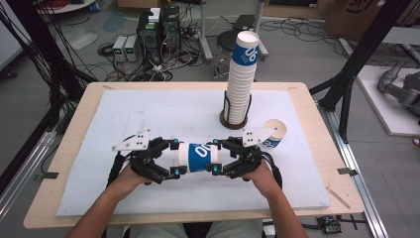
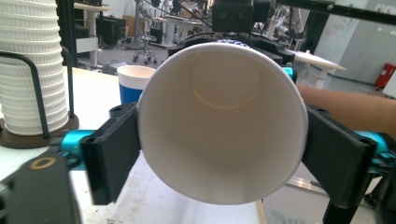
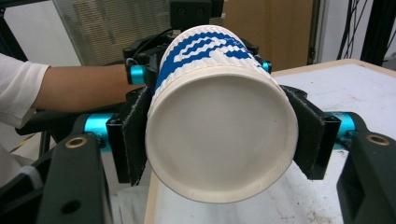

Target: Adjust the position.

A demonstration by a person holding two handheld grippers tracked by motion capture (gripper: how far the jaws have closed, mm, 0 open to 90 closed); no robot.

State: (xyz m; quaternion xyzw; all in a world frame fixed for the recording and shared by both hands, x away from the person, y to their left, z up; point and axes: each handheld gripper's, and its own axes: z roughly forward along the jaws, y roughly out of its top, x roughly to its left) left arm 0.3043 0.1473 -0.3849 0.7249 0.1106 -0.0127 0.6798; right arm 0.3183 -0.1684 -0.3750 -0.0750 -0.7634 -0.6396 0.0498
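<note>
A white paper cup with blue print [image 1: 198,157] lies level above the mat, held between both grippers. My left gripper [image 1: 174,157] is shut on its open rim end; in the left gripper view the pads [image 2: 116,149] press both sides of the cup's mouth [image 2: 224,126]. At the other end, my right gripper [image 1: 216,156] is shut on the base. The right gripper view looks at the cup's flat bottom [image 3: 219,140] with the pads [image 3: 135,140] tight against its ribbed wall.
A tall stack of cups [image 1: 238,84] stands in a wire holder on a round wooden base [image 1: 233,123] at mid-table. Another single cup [image 1: 274,134] stands right of it. A white mat [image 1: 148,109] covers the wooden table [image 1: 74,148].
</note>
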